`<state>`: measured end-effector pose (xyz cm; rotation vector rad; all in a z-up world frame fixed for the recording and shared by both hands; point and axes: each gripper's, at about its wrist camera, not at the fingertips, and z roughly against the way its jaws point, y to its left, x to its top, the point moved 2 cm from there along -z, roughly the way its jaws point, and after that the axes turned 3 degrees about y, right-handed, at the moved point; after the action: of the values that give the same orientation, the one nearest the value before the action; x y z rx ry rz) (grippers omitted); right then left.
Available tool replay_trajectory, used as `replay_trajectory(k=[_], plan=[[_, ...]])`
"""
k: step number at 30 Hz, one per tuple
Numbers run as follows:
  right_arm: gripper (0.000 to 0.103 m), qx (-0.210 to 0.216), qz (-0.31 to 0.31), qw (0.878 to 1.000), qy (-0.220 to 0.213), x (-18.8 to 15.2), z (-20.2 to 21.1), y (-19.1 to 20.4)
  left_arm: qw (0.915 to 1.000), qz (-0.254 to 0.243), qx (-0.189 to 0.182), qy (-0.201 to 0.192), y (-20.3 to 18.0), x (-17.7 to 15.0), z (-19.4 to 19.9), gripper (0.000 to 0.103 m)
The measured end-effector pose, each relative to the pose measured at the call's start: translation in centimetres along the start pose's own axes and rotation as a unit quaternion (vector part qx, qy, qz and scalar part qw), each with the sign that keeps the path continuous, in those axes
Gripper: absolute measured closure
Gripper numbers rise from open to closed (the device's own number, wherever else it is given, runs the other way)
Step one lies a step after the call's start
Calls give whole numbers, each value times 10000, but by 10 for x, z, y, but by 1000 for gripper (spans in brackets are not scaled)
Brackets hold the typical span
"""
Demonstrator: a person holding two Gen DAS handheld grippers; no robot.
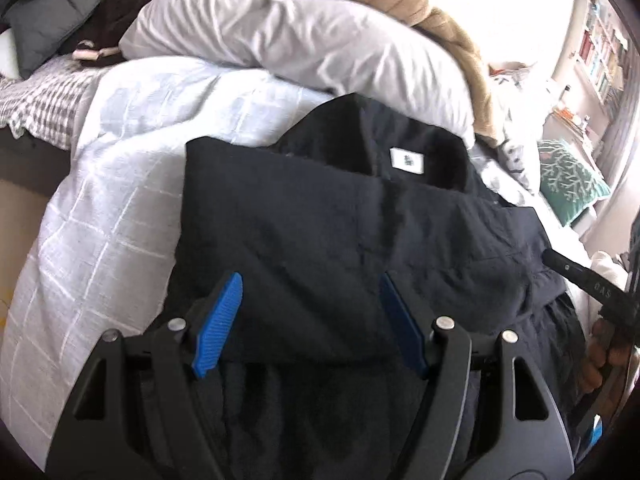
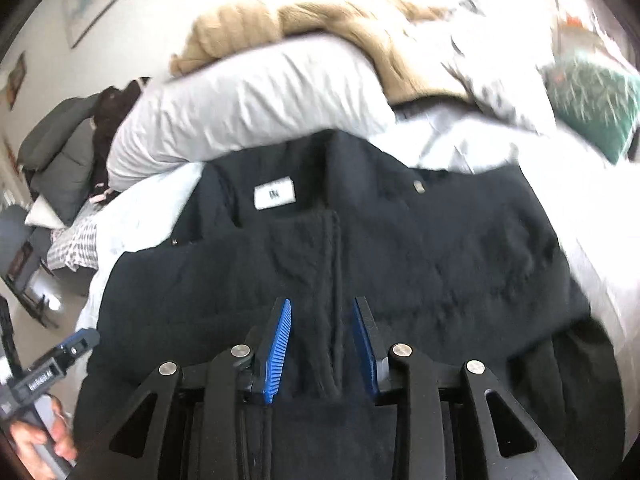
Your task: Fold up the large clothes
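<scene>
While folded jacket (image 1: 360,240) nears duvet (image 1: 120,184) edge

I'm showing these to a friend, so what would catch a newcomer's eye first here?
A dark jacket lies spread across the pale quilt, its white label bright at the collar. Behind it a big white pillow carries a tan knit. Blue-padded grippers frame the near edge: left gripper wide, right gripper narrower, neither gripping.
</scene>
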<state>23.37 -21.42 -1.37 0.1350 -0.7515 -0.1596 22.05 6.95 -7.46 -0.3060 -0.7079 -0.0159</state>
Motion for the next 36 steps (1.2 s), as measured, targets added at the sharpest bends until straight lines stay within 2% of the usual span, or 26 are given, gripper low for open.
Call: replay_trajectory(k=[1, 4, 8, 11, 14, 17, 18, 20, 23, 26, 28, 30, 31, 32, 33, 34, 36], plan=[[82, -52, 131, 9999, -17, -2, -6, 8, 9999, 41, 70, 115, 5, -3, -8, 31], [84, -266, 373, 9985, 315, -15, -29, 13, 9983, 59, 243, 533, 19, -18, -34, 33], [84, -549, 525, 9895, 1230, -41, -67, 1, 9962, -263, 404, 719, 12, -23, -43, 33], [84, -638, 556, 9891, 1204, -38, -63, 5, 9962, -246, 424, 720, 9, -22, -35, 33], [81, -353, 260, 9917, 1205, -32, -49, -2, 9968, -28, 258, 754, 13, -17, -21, 33], [61, -36, -56, 9916, 1290, -25, -32, -14, 9971, 209, 246, 683, 24, -16, -3, 29], [47, 115, -169, 9913, 1298, -23, -28, -19, 9973, 268, 261, 630, 29, -15, 2, 29], [37, 437, -325, 9909, 1231, -18, -22, -27, 9977, 331, 335, 484, 40, -4, 10, 29], [37, 702, -646, 9879, 1224, -4, -26, -38, 9975, 501, 445, 214, 60, 20, 17, 29], [37, 1206, -1141, 9769, 1345, 17, -48, -48, 9963, 655, 556, 73, 81, 50, 12, 29], [37, 1340, -1230, 9722, 1472, 30, -71, -47, 9961, 693, 536, 40, 87, 63, 4, 32], [37, 1242, -1104, 9737, 1560, 37, -92, -39, 9963, 681, 514, 80, 89, 73, -10, 44], [49, 1109, -986, 9760, 1593, 40, -105, -32, 9968, 612, 508, 122, 87, 78, -20, 50], [63, 1072, -915, 9773, 1582, 39, -109, -26, 9971, 539, 518, 126, 86, 82, -25, 63], [88, 1034, -790, 9792, 1560, 41, -114, -20, 9975, 465, 515, 95, 84, 86, -31, 72], [93, 882, -542, 9841, 1445, 43, -111, -12, 9981, 414, 453, 6, 82, 92, -35, 74], [94, 822, -248, 9909, 1035, 49, -86, -3, 9987, 387, 292, -136, 80, 100, -41, 78]])
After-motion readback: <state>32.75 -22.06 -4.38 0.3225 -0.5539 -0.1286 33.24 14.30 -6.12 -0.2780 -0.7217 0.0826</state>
